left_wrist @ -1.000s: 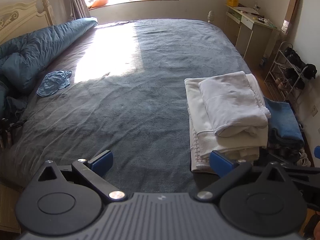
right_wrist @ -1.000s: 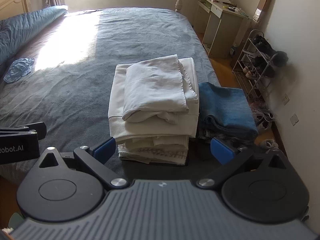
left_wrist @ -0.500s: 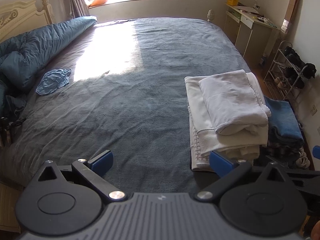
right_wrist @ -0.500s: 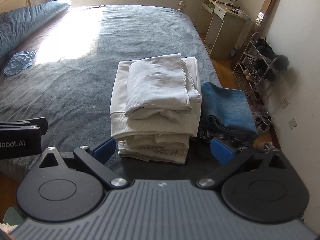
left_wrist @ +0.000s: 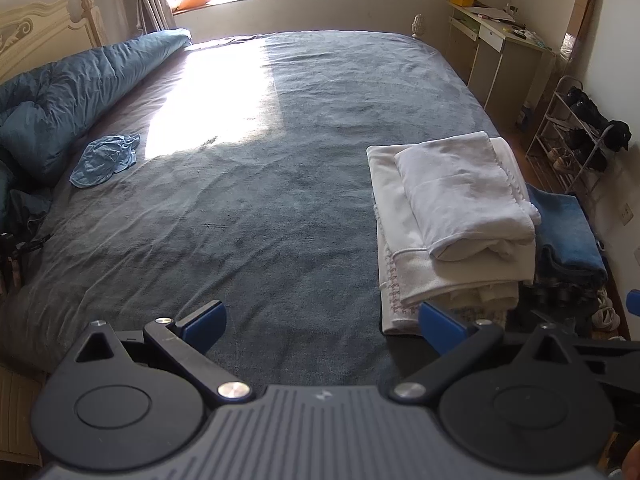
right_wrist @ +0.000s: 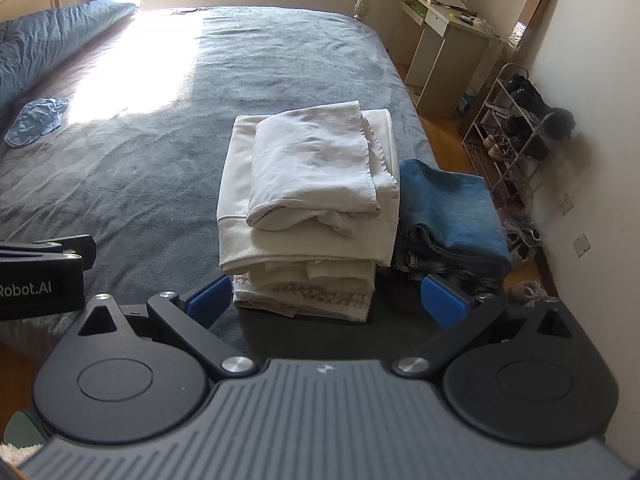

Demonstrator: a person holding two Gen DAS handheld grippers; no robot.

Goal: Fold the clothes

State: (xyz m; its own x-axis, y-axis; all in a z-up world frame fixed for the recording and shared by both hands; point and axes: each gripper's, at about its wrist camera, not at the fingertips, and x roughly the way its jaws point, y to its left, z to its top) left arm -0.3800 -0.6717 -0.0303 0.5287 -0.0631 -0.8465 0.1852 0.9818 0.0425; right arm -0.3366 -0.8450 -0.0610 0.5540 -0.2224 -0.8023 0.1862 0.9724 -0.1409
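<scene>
Both tongs, left (left_wrist: 322, 322) and right (right_wrist: 326, 298), gape wide and hold nothing above the bed's (left_wrist: 260, 200) near edge. The stack of folded white clothes (right_wrist: 308, 200) sits at the bed's right side, folded blue jeans (right_wrist: 448, 212) touching it; a crumpled blue garment (left_wrist: 106, 156) lies well apart.

A home bedroom: wide bed (left_wrist: 280, 200), headboard (left_wrist: 36, 28), shoe rack (left_wrist: 576, 136).
</scene>
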